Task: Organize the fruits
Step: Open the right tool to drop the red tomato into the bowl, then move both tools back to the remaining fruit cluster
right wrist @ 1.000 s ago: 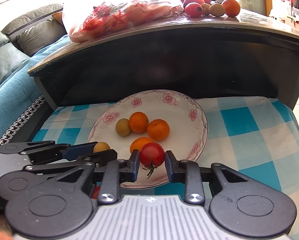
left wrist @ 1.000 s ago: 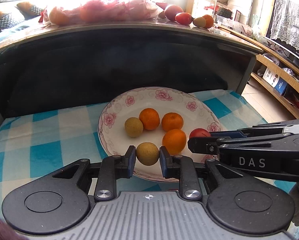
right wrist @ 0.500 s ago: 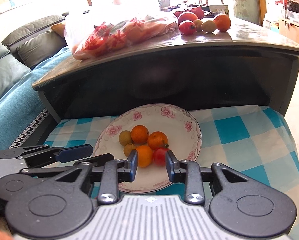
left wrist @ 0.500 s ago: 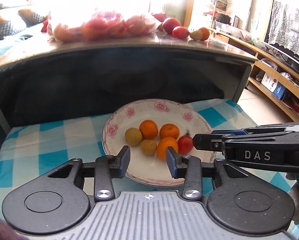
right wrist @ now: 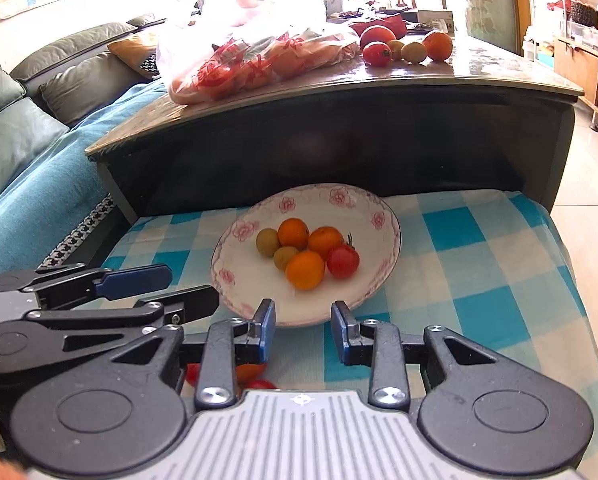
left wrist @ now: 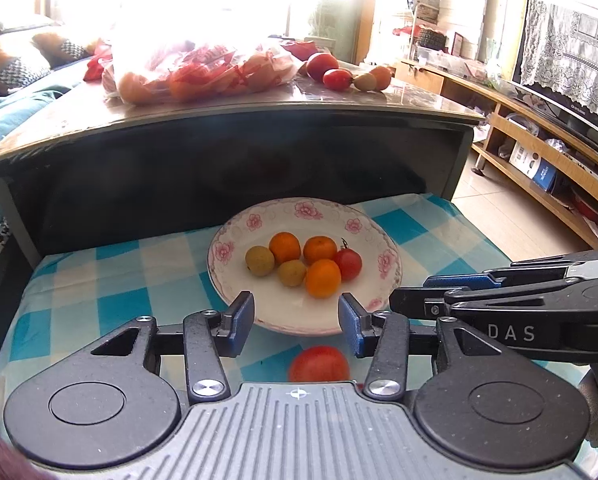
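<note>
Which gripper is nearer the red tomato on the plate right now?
Hard to call. Left gripper and right gripper are both open, just short of the plate's near rim; the red tomato lies right of centre, arguably favouring right.

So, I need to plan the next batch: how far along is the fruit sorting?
Done: six fruits sit on the plate. In hand: nothing; left gripper and right gripper are both open. Left: loose fruit and a bag on the table, plus a tomato below.
</note>
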